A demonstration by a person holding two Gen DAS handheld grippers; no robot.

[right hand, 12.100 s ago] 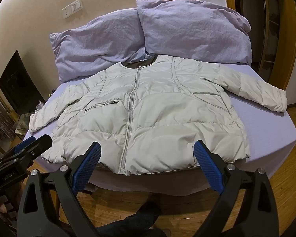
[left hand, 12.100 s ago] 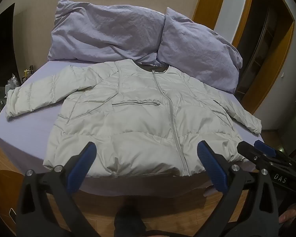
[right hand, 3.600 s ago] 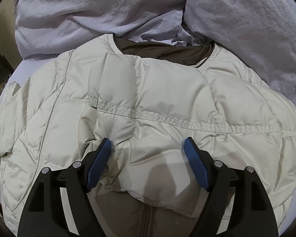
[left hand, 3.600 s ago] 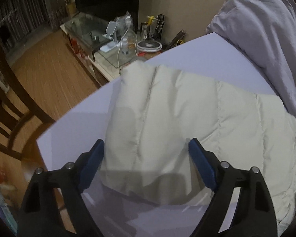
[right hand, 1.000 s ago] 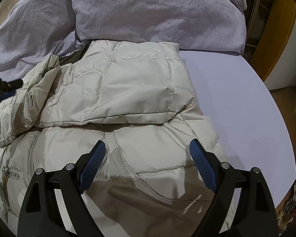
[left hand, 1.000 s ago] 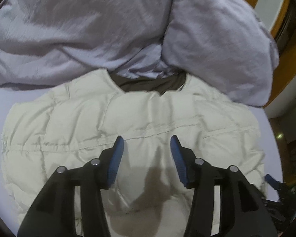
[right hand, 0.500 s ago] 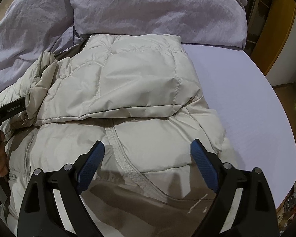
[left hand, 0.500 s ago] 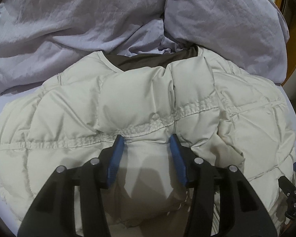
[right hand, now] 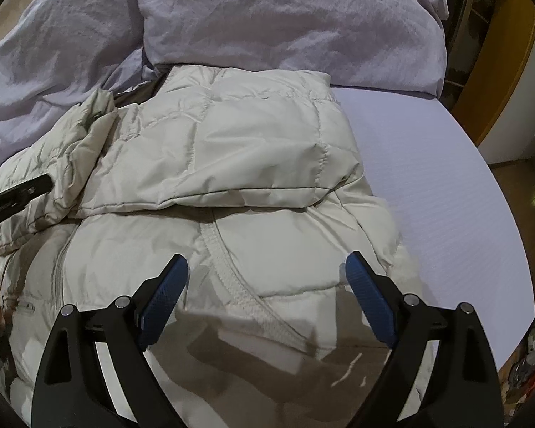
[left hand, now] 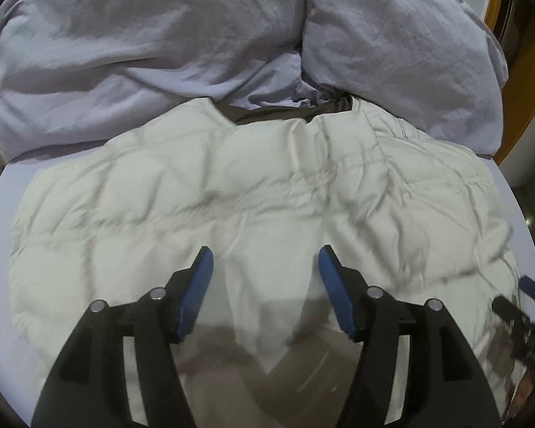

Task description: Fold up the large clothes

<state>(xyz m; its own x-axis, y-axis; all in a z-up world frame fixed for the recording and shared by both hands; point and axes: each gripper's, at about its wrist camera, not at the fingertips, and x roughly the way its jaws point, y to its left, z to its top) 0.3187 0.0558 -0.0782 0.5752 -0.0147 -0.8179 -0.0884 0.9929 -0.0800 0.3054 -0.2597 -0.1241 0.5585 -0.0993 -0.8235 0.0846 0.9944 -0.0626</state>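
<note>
A cream puffer jacket (left hand: 232,192) lies on the lilac bed with both sleeves folded in over its front. My left gripper (left hand: 264,264) is open just above the folded left sleeve, with a point of sleeve fabric lying between its blue pads. My right gripper (right hand: 267,278) is open and empty above the jacket (right hand: 253,164) below the folded right sleeve. The left gripper's tip (right hand: 18,192) shows at the right wrist view's left edge, beside the bunched left sleeve.
Two lilac pillows (left hand: 160,50) (right hand: 289,18) lie against the jacket's collar at the head of the bed. The bare lilac sheet (right hand: 446,192) runs to the bed's right edge. A wooden door frame (right hand: 499,82) stands beyond, at the far right.
My left gripper has opened wider and let go of the left sleeve, which now lies across the jacket. My right gripper stays open and has edged slightly closer.
</note>
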